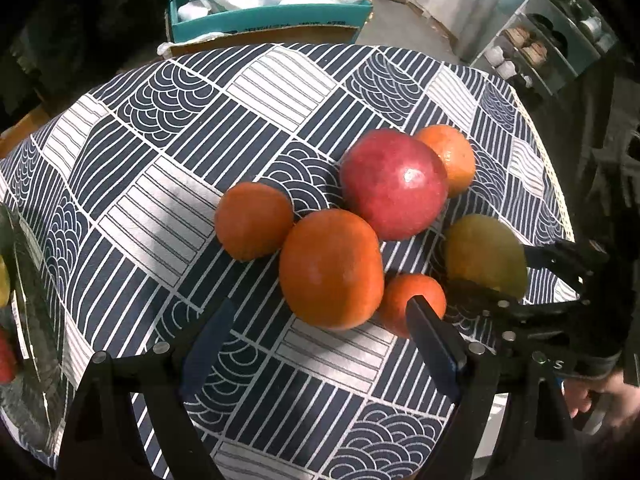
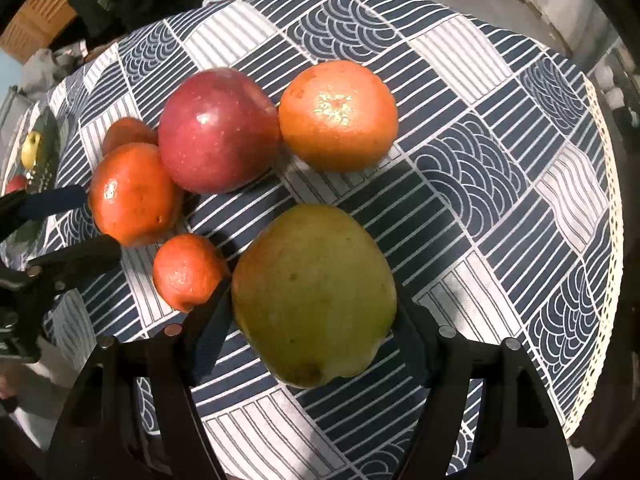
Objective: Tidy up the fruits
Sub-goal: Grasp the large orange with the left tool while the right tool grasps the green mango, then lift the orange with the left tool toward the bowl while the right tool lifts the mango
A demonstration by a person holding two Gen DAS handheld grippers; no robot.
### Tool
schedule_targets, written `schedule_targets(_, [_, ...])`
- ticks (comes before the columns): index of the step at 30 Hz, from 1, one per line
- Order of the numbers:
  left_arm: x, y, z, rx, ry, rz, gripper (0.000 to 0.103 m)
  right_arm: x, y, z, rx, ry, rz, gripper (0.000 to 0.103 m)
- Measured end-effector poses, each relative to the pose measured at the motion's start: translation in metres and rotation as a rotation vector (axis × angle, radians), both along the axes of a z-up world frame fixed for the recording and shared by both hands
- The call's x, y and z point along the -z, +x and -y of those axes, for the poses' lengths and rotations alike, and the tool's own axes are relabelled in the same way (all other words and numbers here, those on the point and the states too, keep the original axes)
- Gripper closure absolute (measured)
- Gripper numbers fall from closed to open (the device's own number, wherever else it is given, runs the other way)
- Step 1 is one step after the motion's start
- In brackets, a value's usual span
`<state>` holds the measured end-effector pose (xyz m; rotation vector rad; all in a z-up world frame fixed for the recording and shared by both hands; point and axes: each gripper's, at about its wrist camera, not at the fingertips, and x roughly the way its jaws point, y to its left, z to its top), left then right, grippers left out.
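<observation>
A red apple (image 1: pixel 394 184) lies on the patterned tablecloth among several oranges: a large one (image 1: pixel 331 268), one to its left (image 1: pixel 254 221), a small one (image 1: pixel 412 302) and one behind the apple (image 1: pixel 452 159). My left gripper (image 1: pixel 320 320) is open, its fingers on either side of the large orange. My right gripper (image 2: pixel 316 312) has its fingers around a green-yellow mango (image 2: pixel 314 294), which also shows in the left wrist view (image 1: pixel 486 256). Whether it presses the mango I cannot tell. The apple (image 2: pixel 218 130) and oranges (image 2: pixel 338 116) lie beyond.
A dark tray (image 1: pixel 36 308) with a yellow and a red fruit sits at the table's left edge. A teal box (image 1: pixel 268 20) of bags stands behind the table. Shelves (image 1: pixel 548 44) stand at the far right. The tablecloth's edge (image 2: pixel 600 240) drops off on the right.
</observation>
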<state>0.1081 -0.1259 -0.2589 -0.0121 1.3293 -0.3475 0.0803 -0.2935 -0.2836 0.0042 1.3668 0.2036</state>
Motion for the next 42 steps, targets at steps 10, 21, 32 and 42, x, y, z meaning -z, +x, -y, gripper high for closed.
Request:
schedule_targets(10, [0.010, 0.016, 0.006, -0.043, -0.033, -0.019, 0.027, -0.026, -0.001, 0.016, 0.087, 0.015, 0.100, 0.029])
schedule_targets(21, [0.019, 0.012, 0.010, -0.024, -0.020, -0.026, 0.043, -0.031, -0.002, 0.019, 0.077, 0.020, 0.130, 0.029])
schedule_targets(32, [0.006, -0.004, 0.004, 0.009, 0.026, 0.012, 0.043, -0.045, -0.003, 0.012, 0.063, 0.020, 0.177, 0.029])
schedule_targets(42, [-0.022, -0.020, -0.008, 0.015, 0.045, 0.068, 0.044, -0.067, -0.008, 0.005, 0.054, 0.039, 0.216, 0.029])
